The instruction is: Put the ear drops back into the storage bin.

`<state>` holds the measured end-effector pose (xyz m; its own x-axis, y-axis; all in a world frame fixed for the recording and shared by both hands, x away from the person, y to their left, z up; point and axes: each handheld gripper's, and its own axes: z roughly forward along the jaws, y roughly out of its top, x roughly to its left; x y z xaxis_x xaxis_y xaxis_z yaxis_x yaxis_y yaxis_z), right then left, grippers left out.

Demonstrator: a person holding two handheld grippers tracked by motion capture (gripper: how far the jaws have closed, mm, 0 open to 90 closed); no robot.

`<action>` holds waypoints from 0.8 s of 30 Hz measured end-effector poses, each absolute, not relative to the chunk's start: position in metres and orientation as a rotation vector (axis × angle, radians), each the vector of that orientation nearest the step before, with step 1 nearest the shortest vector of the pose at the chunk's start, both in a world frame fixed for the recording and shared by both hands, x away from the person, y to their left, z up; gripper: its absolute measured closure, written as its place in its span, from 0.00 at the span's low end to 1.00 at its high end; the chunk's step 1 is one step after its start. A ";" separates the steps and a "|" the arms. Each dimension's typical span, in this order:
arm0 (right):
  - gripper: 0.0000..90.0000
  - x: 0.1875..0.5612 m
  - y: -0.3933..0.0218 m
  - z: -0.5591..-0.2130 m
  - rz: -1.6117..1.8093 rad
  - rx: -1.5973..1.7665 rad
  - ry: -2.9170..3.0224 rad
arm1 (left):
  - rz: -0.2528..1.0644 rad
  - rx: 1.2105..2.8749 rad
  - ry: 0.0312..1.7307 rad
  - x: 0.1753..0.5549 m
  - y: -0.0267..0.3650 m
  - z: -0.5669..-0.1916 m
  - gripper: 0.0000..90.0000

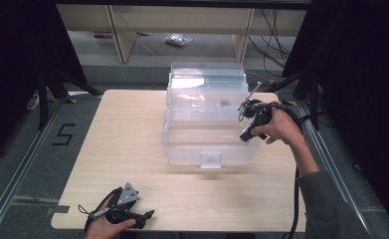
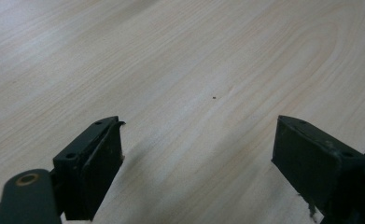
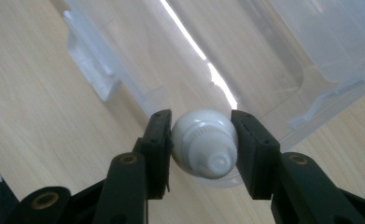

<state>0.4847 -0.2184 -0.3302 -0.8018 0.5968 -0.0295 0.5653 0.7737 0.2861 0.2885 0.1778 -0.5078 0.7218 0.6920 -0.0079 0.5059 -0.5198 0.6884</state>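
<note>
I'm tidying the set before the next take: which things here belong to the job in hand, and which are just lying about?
In the job:
- white bulb, clamped in the right gripper
- clear plastic bin, open on the table

Lying about:
- left gripper, fingers apart, resting at the table's near edge
- small plastic bag on the floor behind

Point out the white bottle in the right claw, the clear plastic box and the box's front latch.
white bottle (image 3: 204,142), right gripper view, its ribbed cap end.
clear plastic box (image 1: 182,144), high view, its front wall.
front latch (image 1: 210,160), high view, its middle.
</note>
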 end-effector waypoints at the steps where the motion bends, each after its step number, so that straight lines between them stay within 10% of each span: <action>1: 0.67 0.486 -0.218 -0.331 0.400 0.945 2.847 | 0.351 2.240 0.900 0.288 0.178 -0.508 0.17; 24: 0.67 0.512 -0.209 -0.362 0.294 0.996 2.869 | 0.352 2.234 0.902 0.288 0.178 -0.508 0.17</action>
<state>0.5125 -0.2094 -0.3620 -0.7831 0.6215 -0.0222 0.6041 0.7686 0.2104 0.2882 0.1778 -0.5081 0.7215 0.6924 -0.0073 0.5049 -0.5189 0.6899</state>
